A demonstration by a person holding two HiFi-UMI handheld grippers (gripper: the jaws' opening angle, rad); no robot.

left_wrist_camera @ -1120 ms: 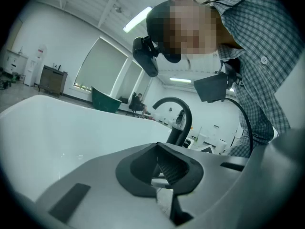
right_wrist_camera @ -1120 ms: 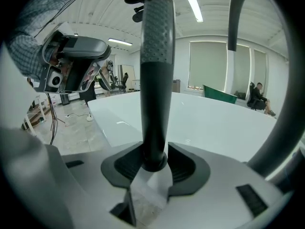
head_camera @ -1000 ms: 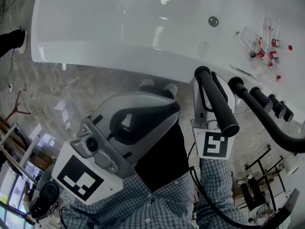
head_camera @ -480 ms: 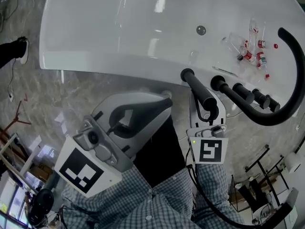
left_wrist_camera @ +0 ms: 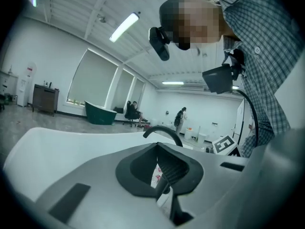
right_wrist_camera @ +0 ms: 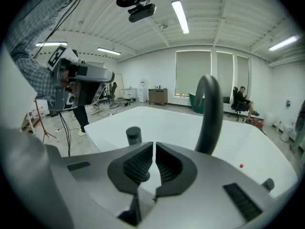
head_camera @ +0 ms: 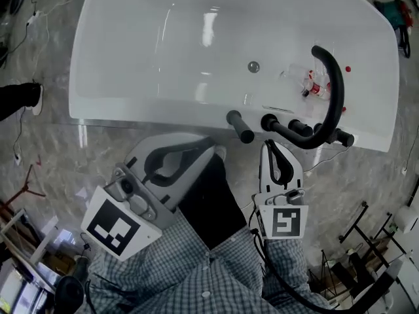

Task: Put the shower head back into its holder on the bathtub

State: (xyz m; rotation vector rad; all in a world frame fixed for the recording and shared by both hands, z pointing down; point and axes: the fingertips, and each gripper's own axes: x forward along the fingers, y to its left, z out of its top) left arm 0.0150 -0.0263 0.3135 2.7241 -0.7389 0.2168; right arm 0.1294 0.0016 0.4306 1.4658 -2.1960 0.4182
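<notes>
Standing on the bathtub's (head_camera: 163, 44) near rim, the black shower head (head_camera: 239, 127) sits at eleven o'clock from the right gripper (head_camera: 271, 145), whose jaws have just been closing on nothing. The left gripper (head_camera: 204, 153), at nine o'clock, is closed and empty.

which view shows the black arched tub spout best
Head view: the black arched tub spout shows whole, from above, over the white bathtub. Right gripper view shows its upper arc; left gripper view only a small arch.

Black shower head (head_camera: 240, 127) on white bathtub (head_camera: 163, 57) rim
</notes>
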